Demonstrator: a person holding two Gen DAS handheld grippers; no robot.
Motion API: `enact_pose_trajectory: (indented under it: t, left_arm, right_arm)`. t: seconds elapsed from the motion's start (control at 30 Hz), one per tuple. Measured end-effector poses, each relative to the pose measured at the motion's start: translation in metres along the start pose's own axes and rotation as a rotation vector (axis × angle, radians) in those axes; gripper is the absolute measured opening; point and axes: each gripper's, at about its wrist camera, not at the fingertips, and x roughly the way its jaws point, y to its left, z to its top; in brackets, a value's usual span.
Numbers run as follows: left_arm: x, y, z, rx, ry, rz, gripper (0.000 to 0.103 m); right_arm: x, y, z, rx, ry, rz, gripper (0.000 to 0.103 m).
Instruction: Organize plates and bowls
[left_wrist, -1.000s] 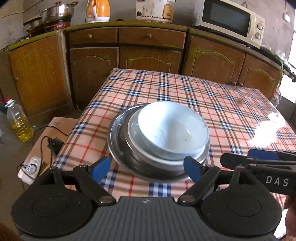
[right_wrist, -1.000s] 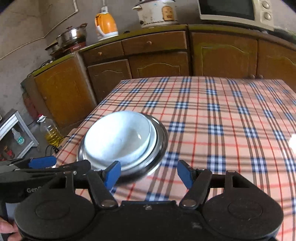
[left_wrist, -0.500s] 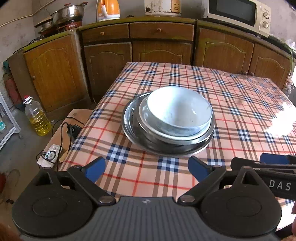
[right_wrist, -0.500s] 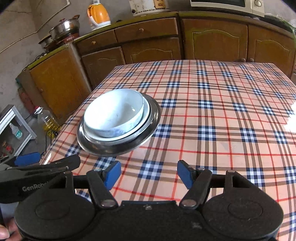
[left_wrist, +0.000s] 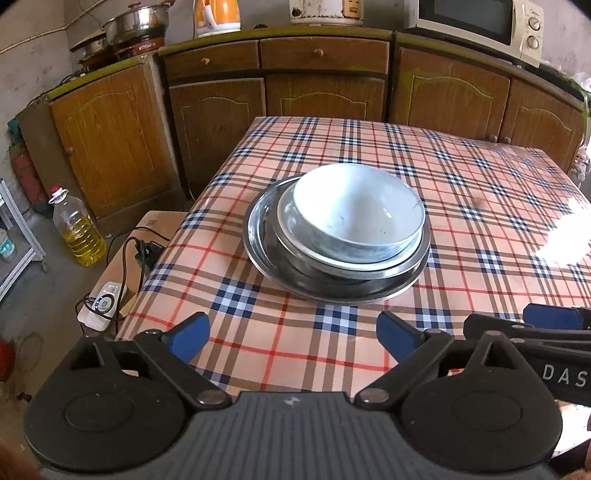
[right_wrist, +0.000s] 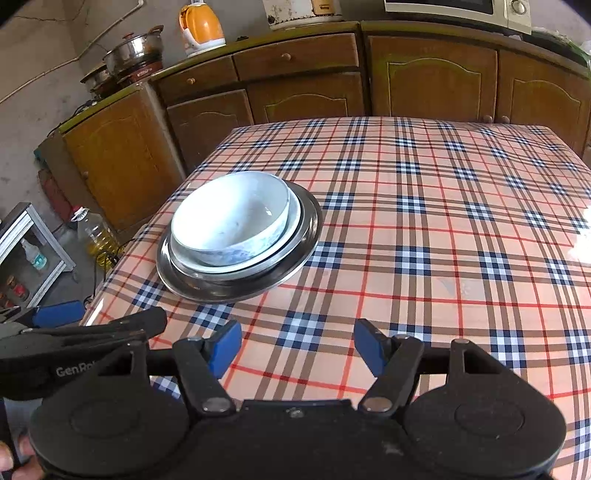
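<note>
A white bowl (left_wrist: 360, 210) sits nested in a white plate (left_wrist: 291, 218), which rests in a metal dish on a wide steel plate (left_wrist: 258, 251); the stack stands on the plaid table (left_wrist: 480, 206). My left gripper (left_wrist: 293, 338) hovers open over the table's near edge, short of the stack, nothing between its blue pads. In the right wrist view the same bowl (right_wrist: 229, 218) and steel plate (right_wrist: 295, 254) lie ahead to the left. My right gripper (right_wrist: 297, 345) is open and empty, near the front edge. Each gripper shows at the side of the other's view.
Wooden cabinets (left_wrist: 325, 85) run behind the table, with a microwave (left_wrist: 476, 26), an orange kettle (right_wrist: 201, 27) and a steel pot (right_wrist: 135, 48) on top. An oil bottle (left_wrist: 77, 232) and a power strip (left_wrist: 103, 306) with cables lie on the floor at left.
Both grippers have pulled back from the stack toward the table's near edge; the dishes now sit farther ahead. The left jaws stand a little wider. The stack has stayed put.
</note>
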Motion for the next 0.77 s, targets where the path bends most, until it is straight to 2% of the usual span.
enact_pose_trajectory:
  t: [0.77]
  left_arm:
    - [0.0078, -0.0014, -0.0027, -0.014, 0.032, -0.005, 0.099]
  right_arm:
    - [0.0058, 0.0011, -0.0011, -0.012, 0.015, 0.0, 0.081]
